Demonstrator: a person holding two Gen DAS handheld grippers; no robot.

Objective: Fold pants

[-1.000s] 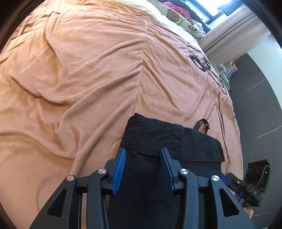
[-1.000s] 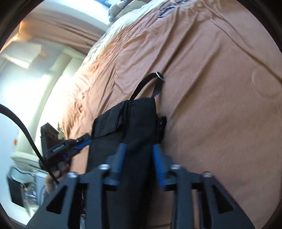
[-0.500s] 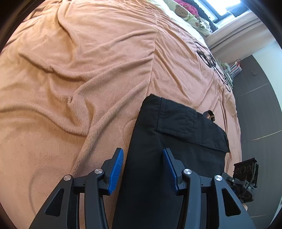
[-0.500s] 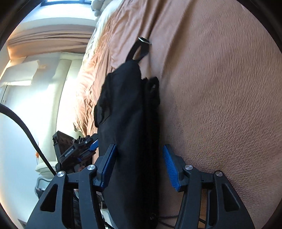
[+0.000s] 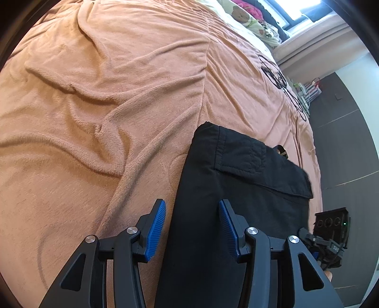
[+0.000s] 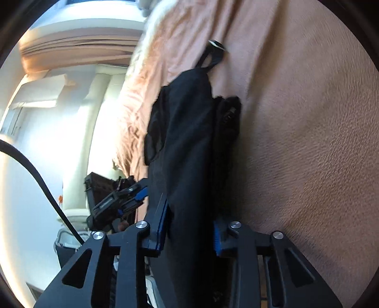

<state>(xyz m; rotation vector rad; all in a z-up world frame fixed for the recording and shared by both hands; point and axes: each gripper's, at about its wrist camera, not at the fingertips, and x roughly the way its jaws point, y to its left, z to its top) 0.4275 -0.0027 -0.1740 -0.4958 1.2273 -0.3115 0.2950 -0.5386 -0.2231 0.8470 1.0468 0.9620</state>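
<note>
Black pants lie folded in a narrow stack on the peach blanket, a pocket flap on top. My left gripper is open, its blue pads astride the stack's near left edge without pinching it. In the right wrist view the pants run up the frame with a strap and metal ring at the far end. My right gripper straddles the near end, jaws apart, the pads close beside the cloth. Each gripper shows in the other's view, the right one and the left one.
The blanket is wrinkled on the left. A black cable lies coiled far right on the bed. Pillows and a teddy-print cloth sit by the window. The bed edge and dark floor are at right.
Both grippers opened and let go of the pants, which now lie flat. The left gripper drew back a little; the right one rolled and lowered along the stack.
</note>
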